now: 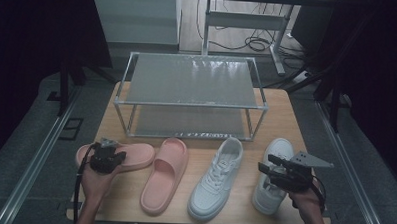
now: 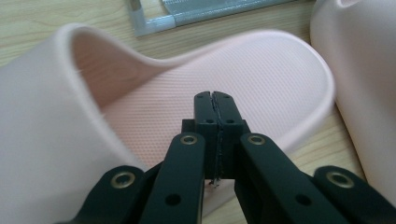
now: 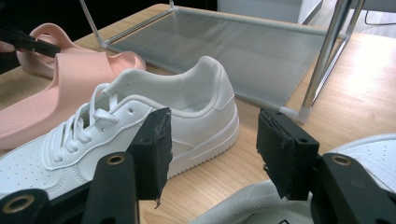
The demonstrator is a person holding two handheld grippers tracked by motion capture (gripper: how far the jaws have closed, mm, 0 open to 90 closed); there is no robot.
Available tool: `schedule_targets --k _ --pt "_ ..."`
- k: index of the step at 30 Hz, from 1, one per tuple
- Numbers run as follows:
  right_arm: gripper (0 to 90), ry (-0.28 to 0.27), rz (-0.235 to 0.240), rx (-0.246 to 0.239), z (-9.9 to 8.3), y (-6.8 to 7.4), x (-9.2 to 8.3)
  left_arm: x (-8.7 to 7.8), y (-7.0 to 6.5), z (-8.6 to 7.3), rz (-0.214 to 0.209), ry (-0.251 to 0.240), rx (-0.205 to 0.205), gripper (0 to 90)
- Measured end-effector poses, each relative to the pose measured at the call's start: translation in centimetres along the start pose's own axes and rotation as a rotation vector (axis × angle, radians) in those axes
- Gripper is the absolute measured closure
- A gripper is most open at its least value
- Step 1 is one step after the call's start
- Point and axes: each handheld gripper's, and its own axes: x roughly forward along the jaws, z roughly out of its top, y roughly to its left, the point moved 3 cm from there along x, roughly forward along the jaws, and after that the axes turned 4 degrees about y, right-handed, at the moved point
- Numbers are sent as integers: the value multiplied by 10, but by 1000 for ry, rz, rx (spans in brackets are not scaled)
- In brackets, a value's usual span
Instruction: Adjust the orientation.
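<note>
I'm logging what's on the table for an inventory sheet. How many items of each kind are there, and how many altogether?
Pink slides: 2, one under the left tongs, one beside it
White sneakers: 2, one mid-table, one under the right tongs
Shoe rack: 1
Total: 5

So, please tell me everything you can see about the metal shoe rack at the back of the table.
The shoe rack is a two-level frame of thin silver metal tubes with pale corner joints, each level a stretched grey mesh sheet. Both levels are empty. It stands upright at the far middle of the wooden table, its feet on the tabletop. The pink slippers and white sneakers lie in front of it; the heels come close, but none seems to touch it.
</note>
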Motion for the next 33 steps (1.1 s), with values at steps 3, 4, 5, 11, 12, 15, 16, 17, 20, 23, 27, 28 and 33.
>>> schedule_targets --k 3,4,5,11,12,15,16,17,20,23,27,28,33 --pt "455 -9 -1 -6 2 1 -4 -3 3 -4 3 1 -10 900" --pt "455 -12 -2 -6 2 1 -5 -5 5 -6 -2 3 -13 900" --pt "455 -15 -3 -7 3 1 -6 -5 5 -6 -2 3 -13 900" --pt "455 -16 -6 -12 3 1 -9 -14 9 -18 1 11 -19 900" --pt "455 -16 -6 -12 3 1 -9 -15 10 -21 -6 16 -21 900" --pt "455 -18 -7 -14 3 1 -9 -18 11 -29 -13 29 -16 900" --pt "455 -20 -8 -14 3 1 -10 -21 13 -34 -32 23 -23 900" --pt "455 -18 -7 -13 3 1 -10 -23 14 -37 -46 21 -30 900" --pt "455 -20 -11 -12 3 0 -11 -29 18 -43 -56 17 -41 900" --pt "455 -22 -12 -10 4 0 -12 -33 24 -48 -55 15 -50 900" --pt "455 -20 -12 -11 3 0 -12 -39 29 -57 -49 24 -48 900" --pt "455 -20 -13 -11 3 0 -12 -41 30 -59 -50 21 -56 900" --pt "455 -17 -13 -8 2 -1 -11 -48 36 -68 -46 16 -76 900"
